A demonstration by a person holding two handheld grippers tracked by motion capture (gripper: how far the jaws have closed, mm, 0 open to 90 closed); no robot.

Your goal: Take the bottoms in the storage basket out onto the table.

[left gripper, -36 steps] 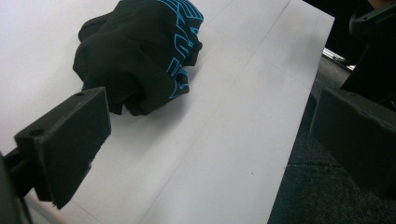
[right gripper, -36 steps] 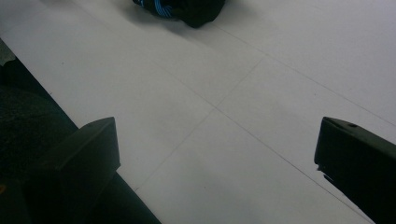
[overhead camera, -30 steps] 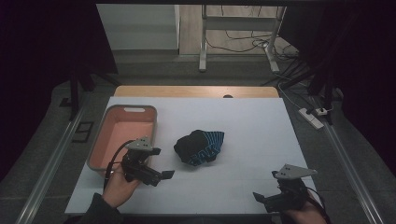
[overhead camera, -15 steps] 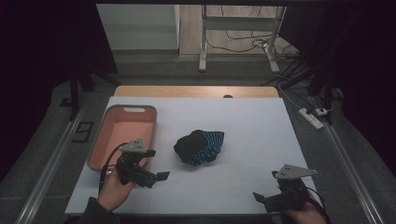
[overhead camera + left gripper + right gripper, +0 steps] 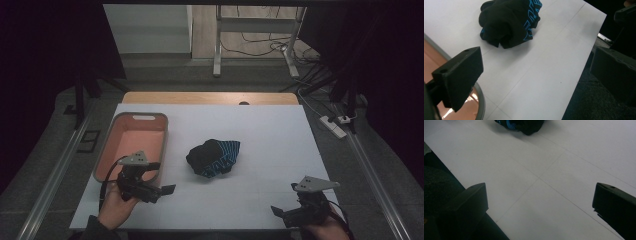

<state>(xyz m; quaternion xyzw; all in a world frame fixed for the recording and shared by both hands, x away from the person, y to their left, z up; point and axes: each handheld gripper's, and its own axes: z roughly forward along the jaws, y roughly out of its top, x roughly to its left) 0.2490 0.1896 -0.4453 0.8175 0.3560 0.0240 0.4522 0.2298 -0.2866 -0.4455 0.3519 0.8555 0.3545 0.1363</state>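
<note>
A crumpled black cloth with blue print point(image 5: 214, 157) lies near the middle of the white table point(image 5: 270, 135). My left gripper point(image 5: 161, 178) is held at the front left, beside the near end of a salmon basket point(image 5: 140, 116), its jaws open and pointing right toward the cloth. In the left gripper view the cloth point(image 5: 509, 22) lies well ahead of the open left gripper point(image 5: 536, 62), with bare table between the jaws. My right gripper point(image 5: 286, 212) is low at the front right edge, open and holding nothing. In the right gripper view the right gripper point(image 5: 540, 195) frames bare table, and the cloth point(image 5: 524, 125) lies far off at the top.
The basket looks empty, and its grey rim point(image 5: 480, 100) curves just under the left jaw. The table's front edge runs close to both hands. Dark floor, table legs and cables point(image 5: 250, 50) lie beyond the far edge, and a power strip point(image 5: 334, 126) sits at the right.
My left gripper has drawn back a little toward the front left. The right gripper and the cloth have stayed put.
</note>
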